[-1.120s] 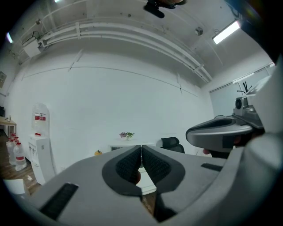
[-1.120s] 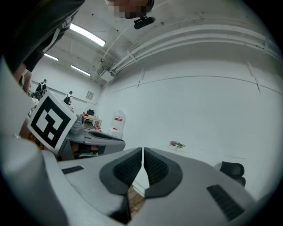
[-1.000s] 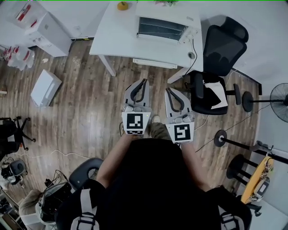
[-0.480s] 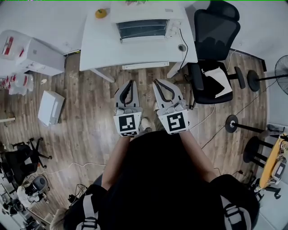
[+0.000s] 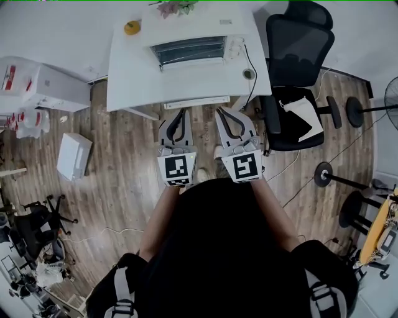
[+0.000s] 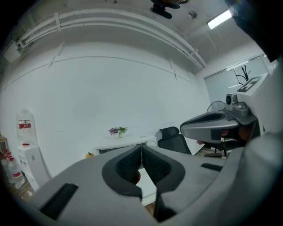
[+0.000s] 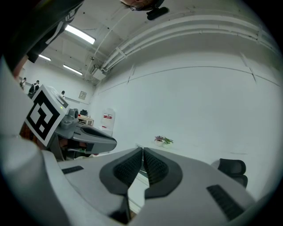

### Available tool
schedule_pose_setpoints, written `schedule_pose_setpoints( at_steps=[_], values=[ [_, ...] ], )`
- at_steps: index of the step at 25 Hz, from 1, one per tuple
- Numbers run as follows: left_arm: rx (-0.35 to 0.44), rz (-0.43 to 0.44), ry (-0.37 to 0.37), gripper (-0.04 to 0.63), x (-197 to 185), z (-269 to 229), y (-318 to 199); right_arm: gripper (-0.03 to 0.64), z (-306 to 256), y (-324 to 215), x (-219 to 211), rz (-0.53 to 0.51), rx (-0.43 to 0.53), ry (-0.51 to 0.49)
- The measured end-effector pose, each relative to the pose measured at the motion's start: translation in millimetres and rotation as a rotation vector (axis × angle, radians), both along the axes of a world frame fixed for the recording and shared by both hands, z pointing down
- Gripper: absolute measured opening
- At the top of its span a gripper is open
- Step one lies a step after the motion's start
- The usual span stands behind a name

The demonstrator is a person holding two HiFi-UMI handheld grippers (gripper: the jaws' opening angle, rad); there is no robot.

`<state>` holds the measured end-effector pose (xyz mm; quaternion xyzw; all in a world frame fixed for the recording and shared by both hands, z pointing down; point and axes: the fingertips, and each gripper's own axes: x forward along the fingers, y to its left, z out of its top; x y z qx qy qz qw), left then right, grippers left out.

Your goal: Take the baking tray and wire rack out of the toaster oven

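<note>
A white toaster oven point(image 5: 189, 49) with a dark glass door stands at the back of a white table point(image 5: 130, 81); its door looks closed, and the tray and rack are not visible. In the left gripper view the toaster oven point(image 6: 126, 148) shows small behind the jaws. My left gripper point(image 5: 181, 113) and right gripper point(image 5: 223, 114) are held side by side just short of the table's front edge, pointing at it. Both are shut with nothing between the jaws, as the left gripper point(image 6: 141, 148) and right gripper point(image 7: 142, 151) views show.
A black office chair point(image 5: 292, 81) stands right of the table. A small yellow object point(image 5: 132, 27) and a flower pot point(image 5: 171, 8) sit on the table near the oven, a round dark object point(image 5: 249, 73) at its right. White boxes point(image 5: 73, 155) and cabinets point(image 5: 43, 81) lie at the left, stands and a fan at the right.
I have walked toward the table: it and the toaster oven have come nearer and more central in the head view. Both grippers stay shut and side by side.
</note>
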<state>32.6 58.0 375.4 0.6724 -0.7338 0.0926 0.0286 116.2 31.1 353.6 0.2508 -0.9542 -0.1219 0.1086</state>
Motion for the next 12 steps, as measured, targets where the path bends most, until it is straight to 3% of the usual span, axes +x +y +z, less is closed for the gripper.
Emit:
schedule_pose_setpoints(
  at_steps=[12],
  values=[
    [-0.091, -0.091, -0.028, 0.031, -12, 21, -53, 0.032, 25, -70, 2, -0.049, -0.051, -0.003]
  ],
)
